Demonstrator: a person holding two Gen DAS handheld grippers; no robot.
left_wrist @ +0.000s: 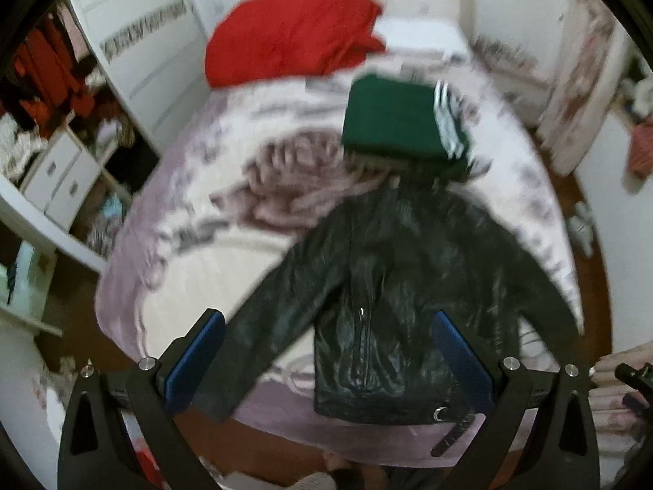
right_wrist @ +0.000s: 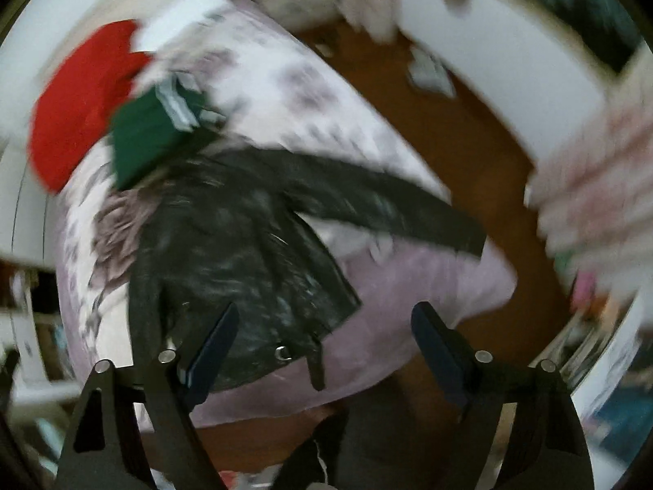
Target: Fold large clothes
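I see the black leather jacket [left_wrist: 408, 286] spread flat at the bed's [left_wrist: 183, 277] near edge; my left gripper [left_wrist: 326, 363] and right gripper [right_wrist: 324, 351] hang spread, empty, above it.

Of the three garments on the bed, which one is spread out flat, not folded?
The black leather jacket, sleeves stretched out, nearest the bed's foot; the green and red ones lie folded.

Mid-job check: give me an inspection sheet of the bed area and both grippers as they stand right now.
Surface: bed with lilac floral cover.
Job's things: black leather jacket spread flat, sleeves out, hem at the near edge.
Clutter: folded green garment with white stripes at the collar; red fabric pile beyond.
Grippers: left gripper open, empty; right gripper open, empty.
Cables: nothing seen.
Surroundings: open wardrobe, brown floor.
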